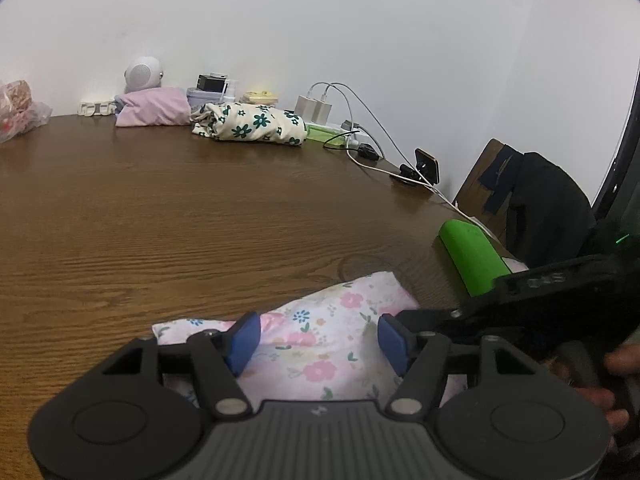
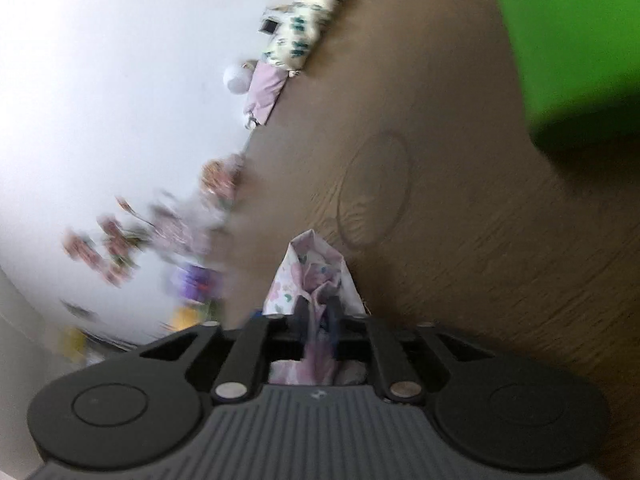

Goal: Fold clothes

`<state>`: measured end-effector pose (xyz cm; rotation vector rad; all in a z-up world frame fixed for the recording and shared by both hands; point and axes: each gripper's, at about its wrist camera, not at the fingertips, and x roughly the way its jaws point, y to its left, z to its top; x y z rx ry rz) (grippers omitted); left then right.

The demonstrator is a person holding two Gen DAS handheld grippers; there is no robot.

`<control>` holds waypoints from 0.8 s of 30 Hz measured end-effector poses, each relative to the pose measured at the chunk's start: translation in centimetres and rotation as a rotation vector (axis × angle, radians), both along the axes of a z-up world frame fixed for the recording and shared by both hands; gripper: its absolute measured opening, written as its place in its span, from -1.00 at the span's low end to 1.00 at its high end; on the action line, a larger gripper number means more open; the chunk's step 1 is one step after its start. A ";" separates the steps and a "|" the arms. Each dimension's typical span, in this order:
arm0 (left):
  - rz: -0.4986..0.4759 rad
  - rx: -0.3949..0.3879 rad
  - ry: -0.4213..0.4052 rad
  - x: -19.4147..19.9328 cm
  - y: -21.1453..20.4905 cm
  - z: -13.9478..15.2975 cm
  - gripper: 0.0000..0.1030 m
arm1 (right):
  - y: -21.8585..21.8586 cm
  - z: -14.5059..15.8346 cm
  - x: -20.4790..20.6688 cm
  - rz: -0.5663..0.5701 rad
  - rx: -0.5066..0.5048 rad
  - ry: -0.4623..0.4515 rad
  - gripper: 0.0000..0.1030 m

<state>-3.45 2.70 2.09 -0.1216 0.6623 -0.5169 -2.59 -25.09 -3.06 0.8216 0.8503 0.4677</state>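
Note:
A white garment with pink flowers (image 1: 320,332) lies on the brown wooden table (image 1: 180,208) at the near edge. My left gripper (image 1: 316,340) is open, its blue pads (image 1: 244,340) on either side of the cloth and just above it. My right gripper (image 2: 318,312) is shut on a bunched fold of the same flowered garment (image 2: 316,264), tilted sideways over the table; its body shows in the left wrist view (image 1: 540,292) at the right. The right wrist view is blurred by motion.
Folded clothes lie at the table's far edge: a pink one (image 1: 154,108) and a cream one with green flowers (image 1: 252,124). A green box (image 1: 472,256) sits at the right edge. Chargers and cables (image 1: 360,136), a phone stand (image 1: 424,168), a chair (image 1: 532,196).

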 end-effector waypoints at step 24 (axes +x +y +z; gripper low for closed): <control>0.166 -0.008 0.089 -2.2 5.1 1.1 0.30 | 4.9 3.4 0.2 0.161 -0.395 -0.201 -0.88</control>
